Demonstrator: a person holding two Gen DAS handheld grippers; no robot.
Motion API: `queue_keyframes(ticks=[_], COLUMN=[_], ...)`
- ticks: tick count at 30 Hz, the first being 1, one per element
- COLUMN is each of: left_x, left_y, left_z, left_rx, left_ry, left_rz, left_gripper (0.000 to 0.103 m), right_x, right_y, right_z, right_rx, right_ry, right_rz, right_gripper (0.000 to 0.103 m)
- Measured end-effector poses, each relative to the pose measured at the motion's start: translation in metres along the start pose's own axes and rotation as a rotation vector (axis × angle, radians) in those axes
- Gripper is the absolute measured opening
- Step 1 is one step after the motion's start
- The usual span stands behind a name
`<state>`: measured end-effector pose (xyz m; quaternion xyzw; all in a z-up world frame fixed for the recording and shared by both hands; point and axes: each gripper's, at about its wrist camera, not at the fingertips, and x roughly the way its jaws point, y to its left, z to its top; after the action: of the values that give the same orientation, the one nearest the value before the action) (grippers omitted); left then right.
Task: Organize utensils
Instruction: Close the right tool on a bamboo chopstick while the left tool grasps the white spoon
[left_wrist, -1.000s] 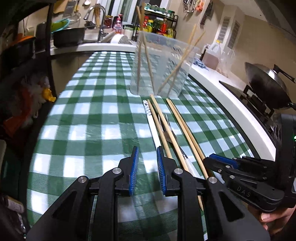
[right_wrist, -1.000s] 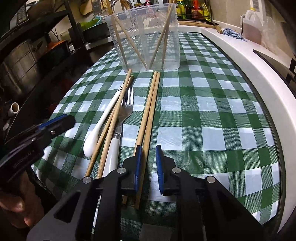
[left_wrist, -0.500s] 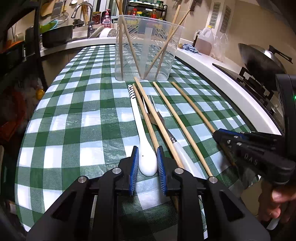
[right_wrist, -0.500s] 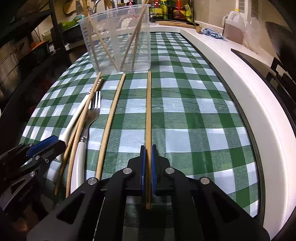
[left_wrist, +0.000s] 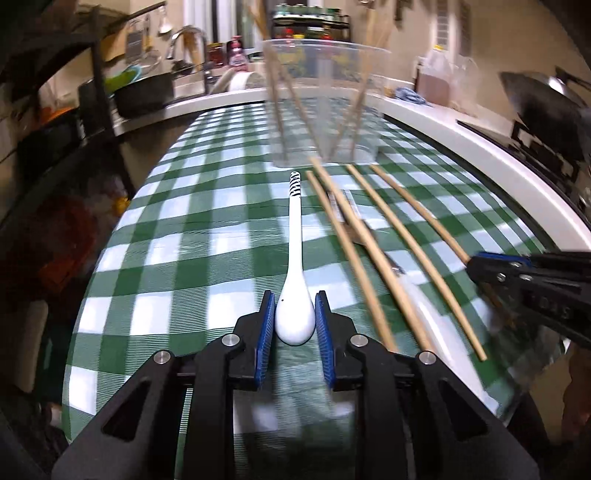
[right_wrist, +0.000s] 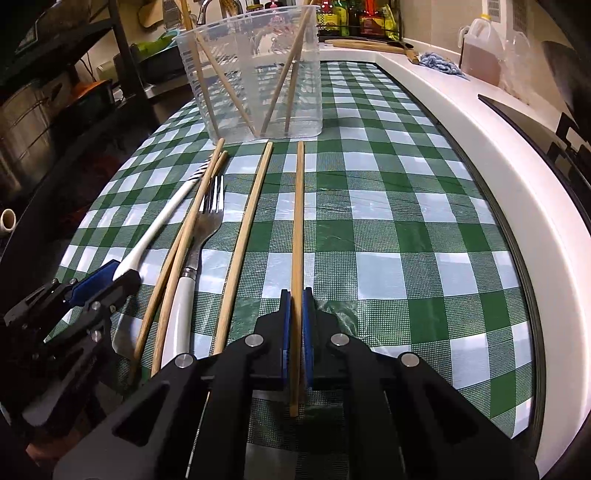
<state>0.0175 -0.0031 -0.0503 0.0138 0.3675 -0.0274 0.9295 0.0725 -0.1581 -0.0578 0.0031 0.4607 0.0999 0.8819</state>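
A white spoon with a striped handle end lies on the green checked cloth. My left gripper is open only narrowly, its blue pads straddling the spoon's bowl with almost no gap. My right gripper is shut on the near end of one wooden chopstick, which points toward the clear plastic container. That container holds several upright chopsticks. Another chopstick, a crossed pair and a white-handled fork lie between the spoon and the held stick.
The white counter edge curves along the right of the cloth, with a stove and wok beyond it. A jug and blue cloth sit at the back right. A dark rack with pots stands left.
My left gripper came down around the spoon's bowl. My right gripper shut on one chopstick of a touching pair, and that stick now lies apart from its neighbour.
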Motion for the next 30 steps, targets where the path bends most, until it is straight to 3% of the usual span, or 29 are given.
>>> queue_keyframes(ticks=[5, 30], left_x=[0.000, 0.000], left_y=[0.016, 0.013], left_z=[0.000, -0.006], left_rx=[-0.054, -0.045], left_ry=[-0.005, -0.069], left_rz=[0.010, 0.025], left_gripper=[0.023, 0.024], right_x=[-0.001, -0.008], right_y=[-0.001, 0.010], right_z=[-0.001, -0.017], right_rx=[0.009, -0.019], right_ry=[0.001, -0.071], right_rz=[-0.016, -0.129], right_gripper=[0.007, 0.008])
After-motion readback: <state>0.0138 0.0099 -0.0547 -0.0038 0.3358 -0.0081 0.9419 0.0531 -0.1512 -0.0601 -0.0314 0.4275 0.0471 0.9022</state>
